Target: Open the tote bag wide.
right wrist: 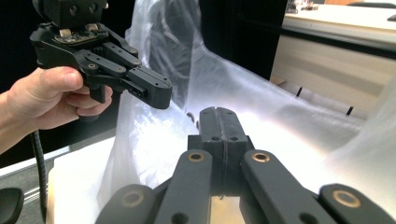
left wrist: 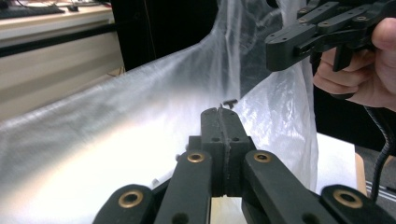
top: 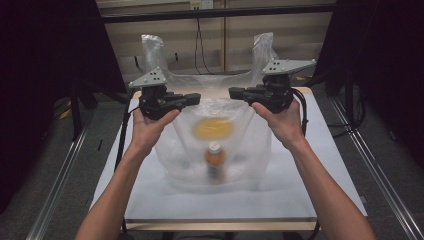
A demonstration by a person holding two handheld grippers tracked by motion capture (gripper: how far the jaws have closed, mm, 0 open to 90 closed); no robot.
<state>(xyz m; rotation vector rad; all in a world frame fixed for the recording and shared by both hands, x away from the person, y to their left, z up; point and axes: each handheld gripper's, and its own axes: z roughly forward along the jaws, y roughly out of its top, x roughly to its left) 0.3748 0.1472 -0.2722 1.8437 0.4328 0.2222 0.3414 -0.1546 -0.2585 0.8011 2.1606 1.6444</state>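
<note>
A white table (top: 150, 197) is seen from above, with a clear plastic carrier bag (top: 250, 150) standing open on it. Inside the bag, a bottle with an orange label and white cap (top: 214, 159) is seen blurred through the film, near the front of the bag; above it lies a blurred round yellow item (top: 214, 128) that cannot be identified. The bag's two handle loops are raised at the far side.

The left gripper (top: 196, 98) and the right gripper (top: 233, 92) are held by the person's hands over the bag's mouth, tips pointed toward each other with a gap between. In the left gripper view, the left gripper (left wrist: 224, 108) is seen with jaws clenched together, flush against the plastic; whether film is pinched between them cannot be told. The same holds for the right gripper (right wrist: 219, 110) in the right gripper view.

Judged from this, the packing appears done: goods are already in the bag. What seems left is the handling of the bag's top, gathering or closing it
</note>
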